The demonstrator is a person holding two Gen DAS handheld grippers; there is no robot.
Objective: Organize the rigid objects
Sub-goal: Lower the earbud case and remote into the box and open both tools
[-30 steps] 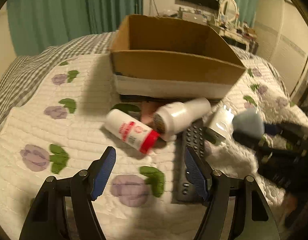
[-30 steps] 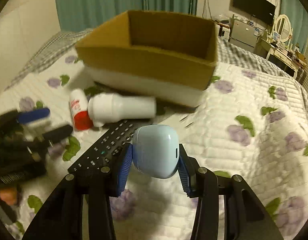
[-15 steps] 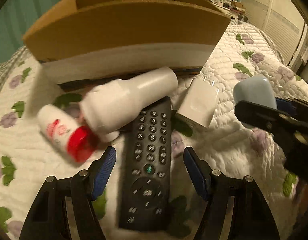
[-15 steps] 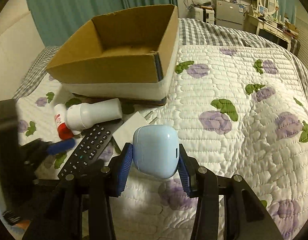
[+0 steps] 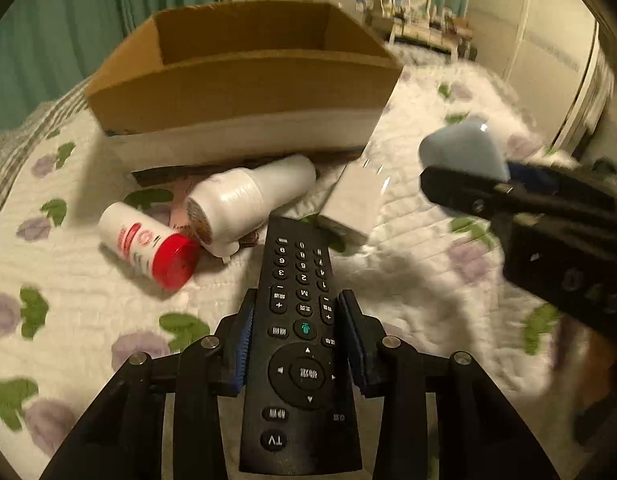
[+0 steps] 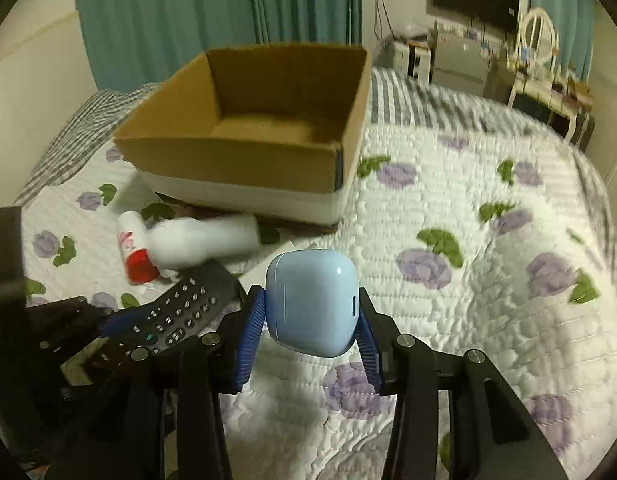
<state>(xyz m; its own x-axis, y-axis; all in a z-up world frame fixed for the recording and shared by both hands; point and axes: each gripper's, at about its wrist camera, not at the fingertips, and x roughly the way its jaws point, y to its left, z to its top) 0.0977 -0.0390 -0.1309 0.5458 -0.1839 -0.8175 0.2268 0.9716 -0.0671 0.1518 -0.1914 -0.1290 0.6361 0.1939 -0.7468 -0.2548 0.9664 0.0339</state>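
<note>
- Left tongs (image 5: 297, 334) have just clenched on the black remote (image 5: 298, 344), which lies on the quilted bed (image 5: 68, 280).
- Right tongs (image 6: 310, 326) grip the blue case (image 6: 311, 302), seemingly above the quilt.
- Cardboard box (image 6: 244, 160) behind.

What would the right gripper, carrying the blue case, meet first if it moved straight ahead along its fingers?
Probably the quilt just short of the cardboard box; depth is unclear, so the right gripper might reach the box's corner instead.

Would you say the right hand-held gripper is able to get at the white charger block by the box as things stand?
Probably not yet: the right hand-held gripper is shut on the blue earbud case, so its jaws are occupied. The charger block itself lies uncovered beside the remote.
</note>
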